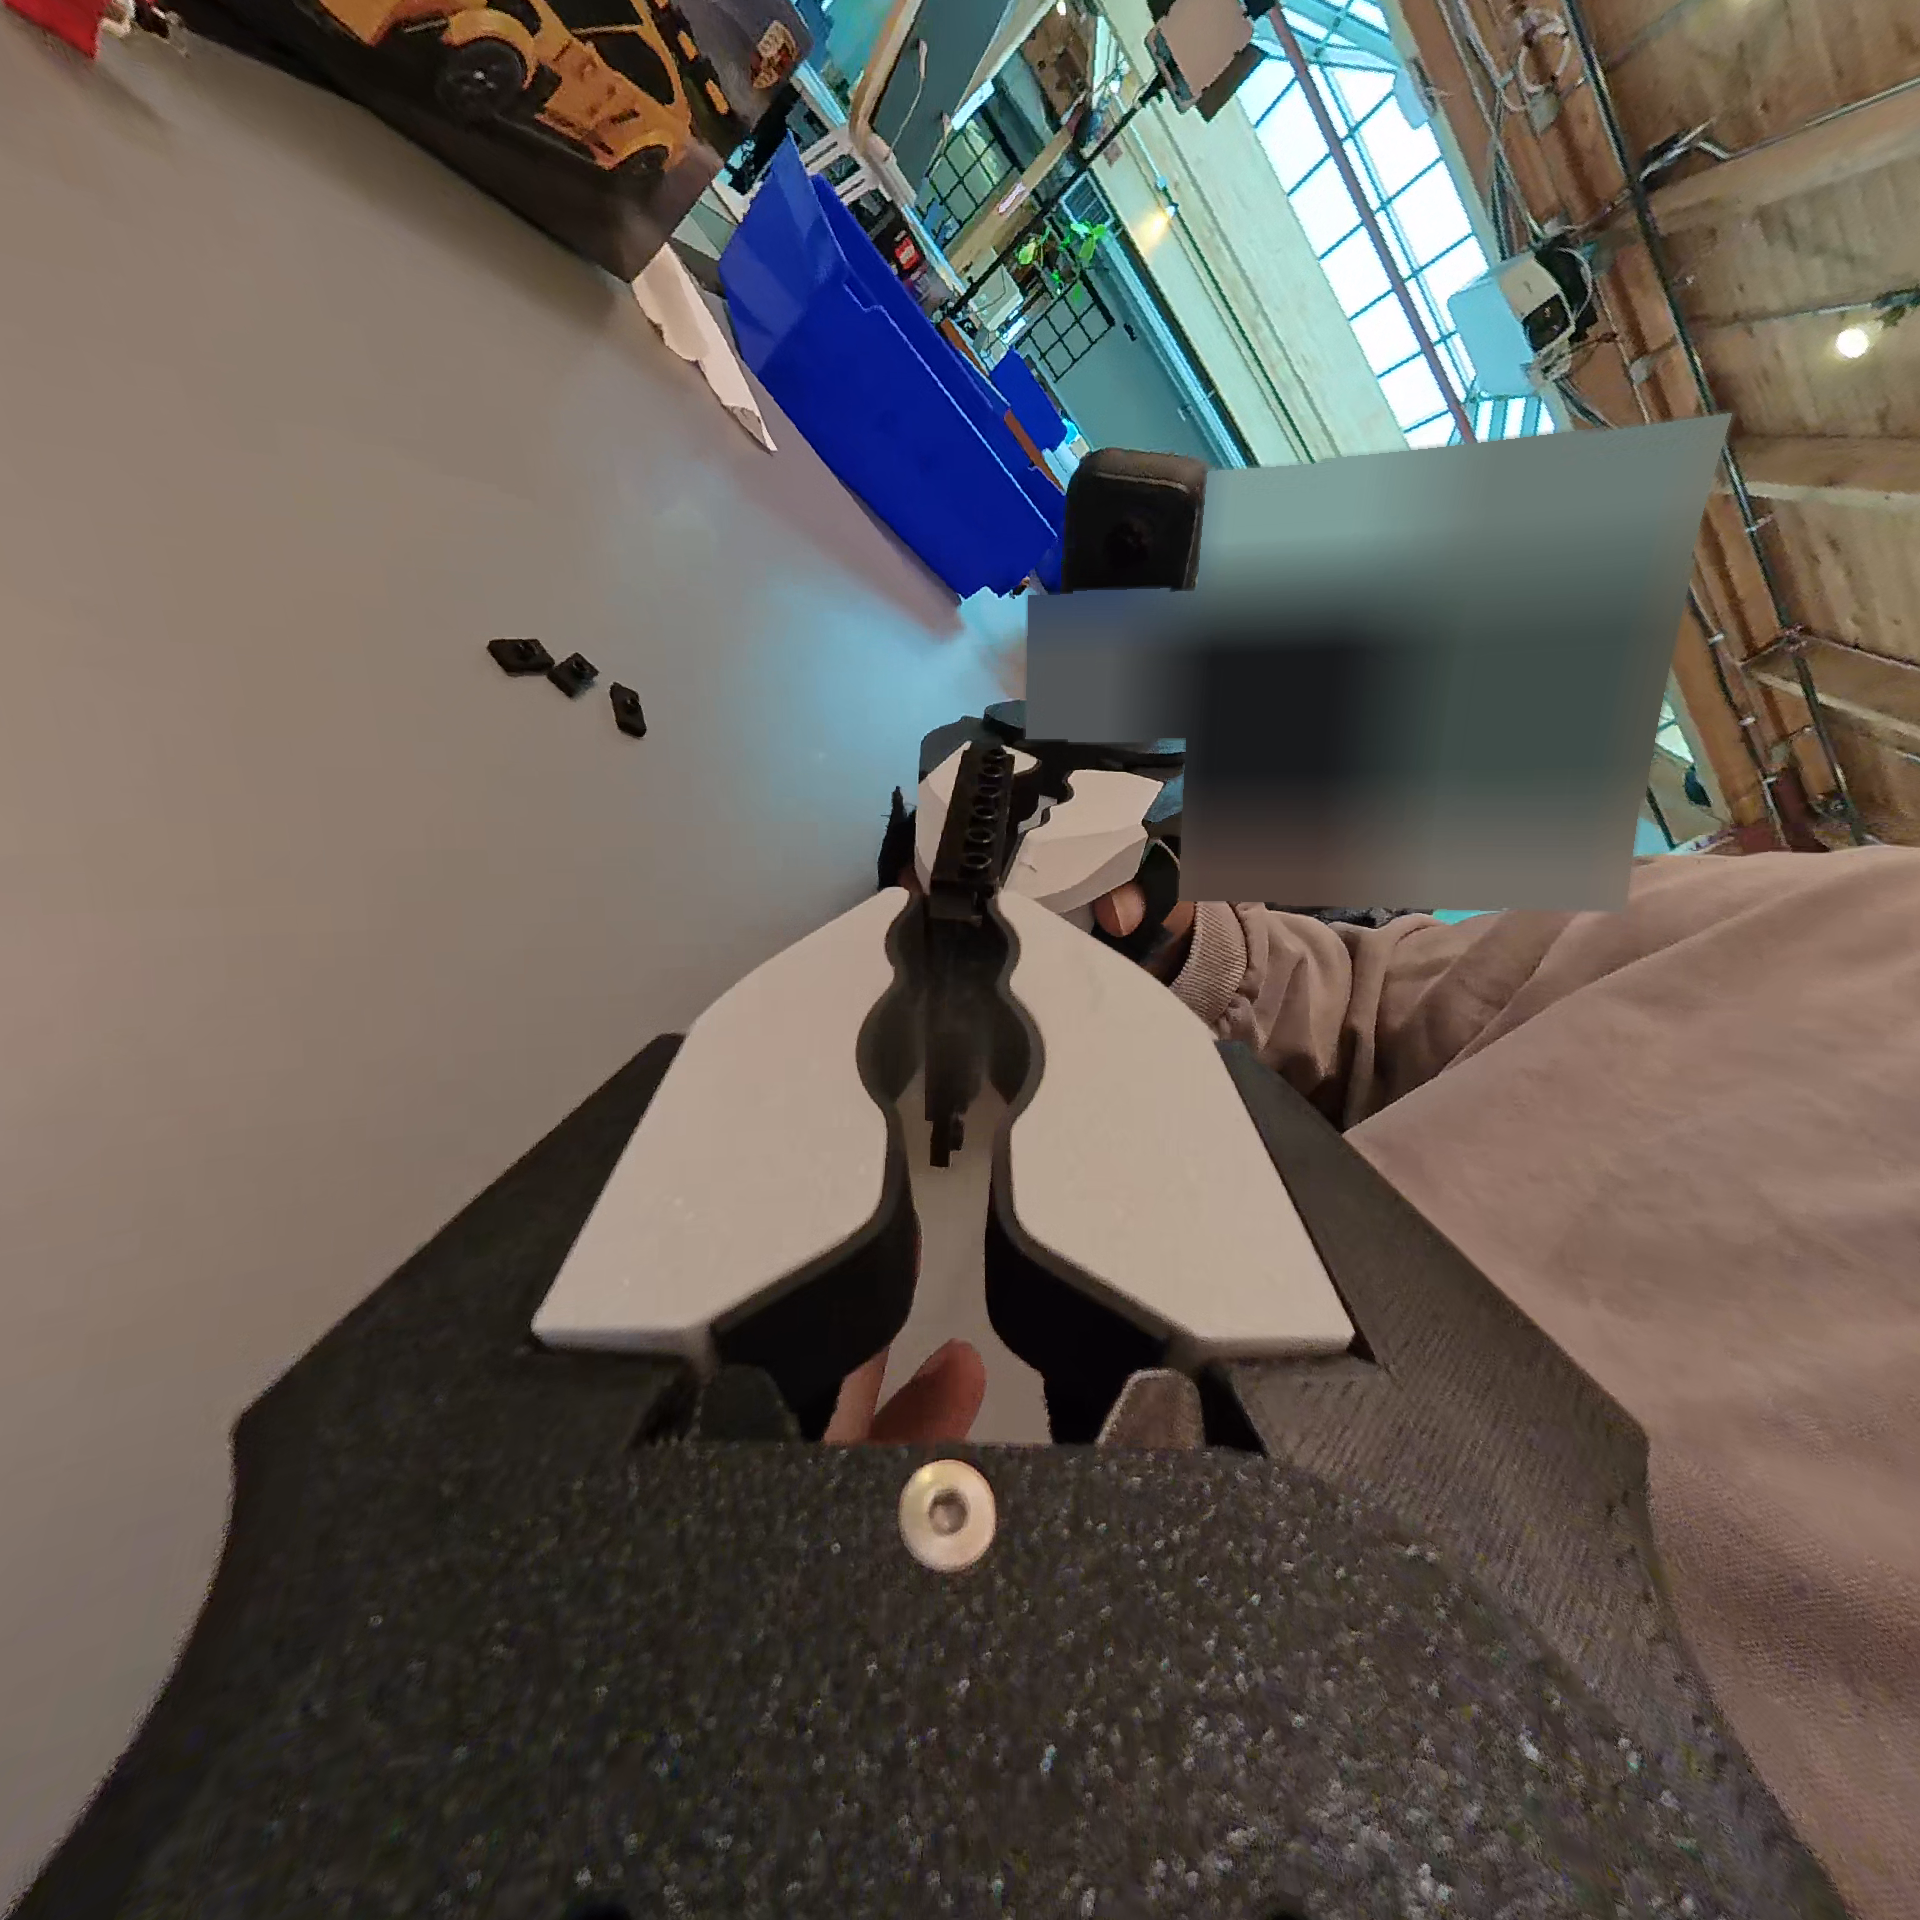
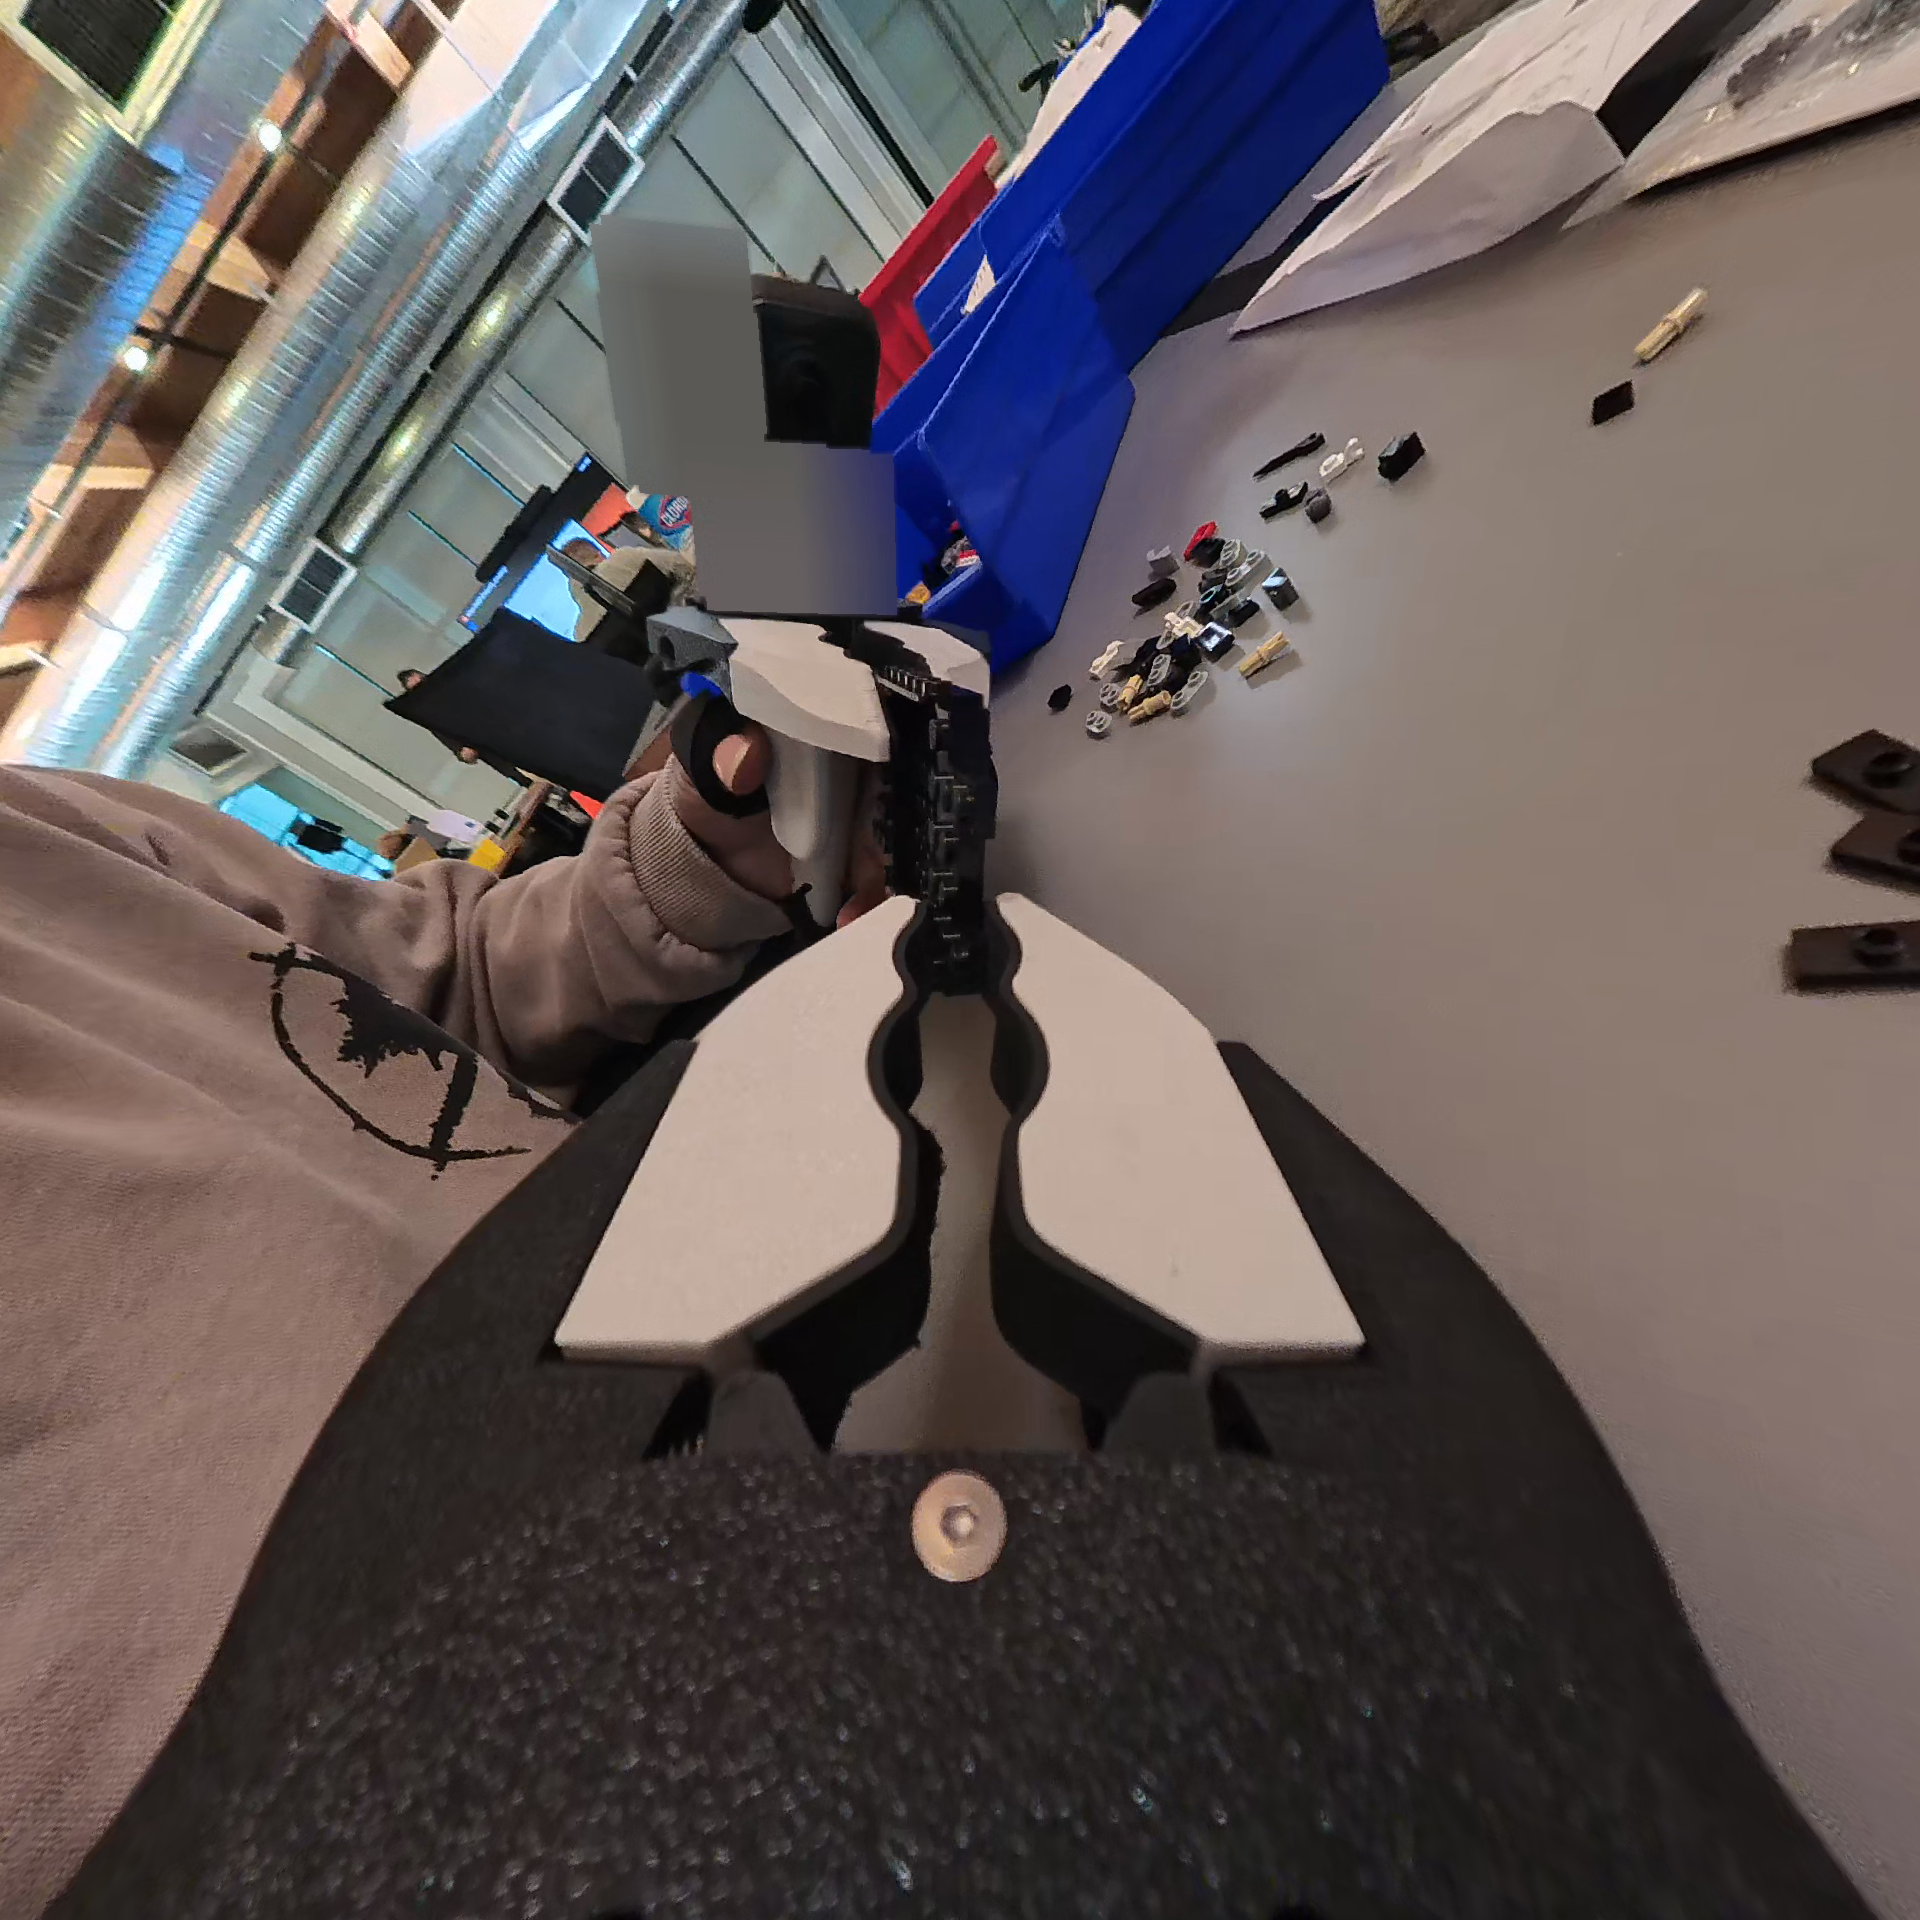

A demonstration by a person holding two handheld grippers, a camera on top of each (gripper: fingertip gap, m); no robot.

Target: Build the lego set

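A black lego assembly with a row of holes is held in the air between both grippers, which face each other. My left gripper is shut on one end of it; the piece runs back between the fingers. My right gripper is shut on the other end of the assembly. The right gripper shows beyond the piece in the left wrist view, and the left gripper shows in the right wrist view. Three loose black plates lie on the grey table.
A pile of small black, grey and tan parts lies on the table, with the black plates nearer. Blue bins stand at the back, with torn paper packaging. A box picturing an orange car stands far left. The grippers' ends are close to 4 centimetres from one another. From either gripper's tips it is about 40 centimetres to the orange car.
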